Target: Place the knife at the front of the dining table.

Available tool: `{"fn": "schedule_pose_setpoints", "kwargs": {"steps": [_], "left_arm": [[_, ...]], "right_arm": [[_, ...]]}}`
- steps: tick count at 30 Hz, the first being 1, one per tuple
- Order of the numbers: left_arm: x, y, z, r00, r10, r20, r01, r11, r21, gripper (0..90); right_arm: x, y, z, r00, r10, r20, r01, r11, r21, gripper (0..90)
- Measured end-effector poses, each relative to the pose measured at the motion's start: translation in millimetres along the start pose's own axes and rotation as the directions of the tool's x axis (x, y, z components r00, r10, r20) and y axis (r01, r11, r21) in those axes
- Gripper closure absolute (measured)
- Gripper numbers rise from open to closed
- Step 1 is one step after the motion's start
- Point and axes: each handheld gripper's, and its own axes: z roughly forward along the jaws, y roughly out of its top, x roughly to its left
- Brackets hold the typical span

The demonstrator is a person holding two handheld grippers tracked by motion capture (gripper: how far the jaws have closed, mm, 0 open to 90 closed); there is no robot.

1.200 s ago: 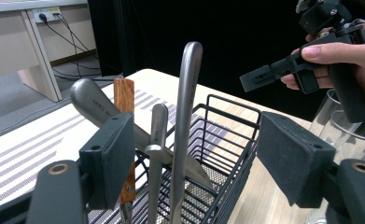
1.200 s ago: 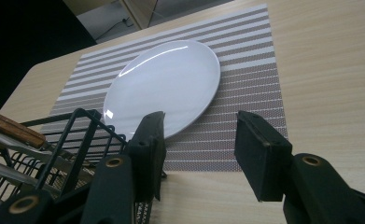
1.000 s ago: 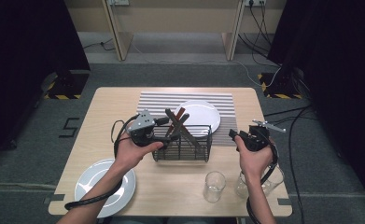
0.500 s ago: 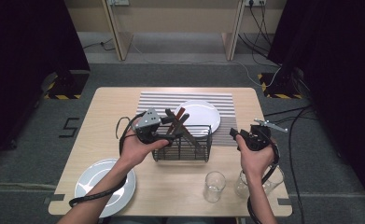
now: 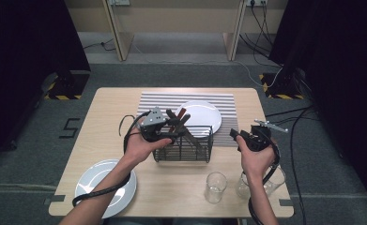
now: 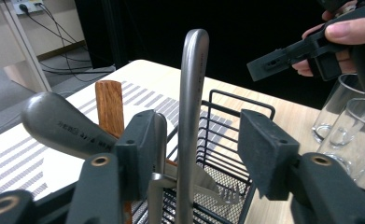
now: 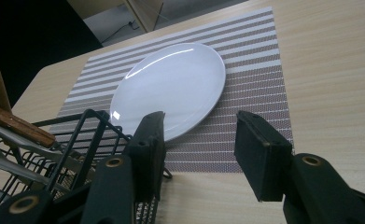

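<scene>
A black wire basket [image 5: 183, 149] on the table holds several utensils with metal and wooden handles. My left gripper [image 5: 172, 132] is at the basket's left end, open, its jaws on either side of an upright metal handle [image 6: 192, 102] without pinching it. Beside that handle are a wooden handle [image 6: 109, 107] and a broad grey handle [image 6: 59, 123], and fork tines [image 6: 217, 189] lie in the basket. My right gripper [image 5: 234, 134] hangs open just right of the basket with nothing between its jaws [image 7: 199, 140]. It also appears far off in the left gripper view [image 6: 283, 56].
A white plate [image 5: 202, 114] lies on a striped mat [image 5: 157, 101] behind the basket. Another white plate [image 5: 96, 180] sits at the front left. Clear glasses [image 5: 216, 186] [image 5: 275, 180] stand at the front right, under my right hand.
My left gripper has shifted a little to the right, in around the utensil handles. The right gripper has hardly moved.
</scene>
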Motion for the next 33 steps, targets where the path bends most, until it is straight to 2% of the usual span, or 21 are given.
{"fn": "schedule_pose_setpoints", "kwargs": {"steps": [6,12,17,20,23,33], "left_arm": [[4.9,-0.9,1.3,0.9999,0.009,-0.006,-0.009,0.9999,0.009,55.4],[6.3,1.1,1.9,0.9997,0.024,-0.009,-0.024,0.9997,0.007,58.8],[5.7,0.9,1.9,0.9996,0.028,-0.010,-0.028,0.9996,0.000,58.2],[4.7,3.0,0.5,0.9993,0.034,-0.013,-0.035,0.9991,-0.025,58.1],[4.2,4.4,1.6,0.9992,0.039,-0.005,-0.039,0.9990,-0.021,57.7],[8.3,4.9,4.1,0.9993,0.034,-0.013,-0.034,0.9992,-0.021,59.3]], "right_arm": [[1.8,-0.1,0.2,1.0000,0.003,-0.003,-0.003,1.000,0.001,52.6],[0.8,-0.4,1.2,1.0000,0.004,-0.006,-0.004,1.000,0.003,52.7],[1.3,-1.1,1.8,1.0000,0.005,-0.006,-0.004,1.000,0.005,52.7],[1.9,-1.7,2.7,1.0000,0.002,-0.009,-0.002,1.000,0.009,52.7],[2.4,-1.8,3.3,0.9999,0.002,-0.011,-0.002,1.000,0.010,52.7],[2.1,-2.4,3.9,1.0000,0.004,-0.007,-0.004,1.000,0.013,52.7]]}}
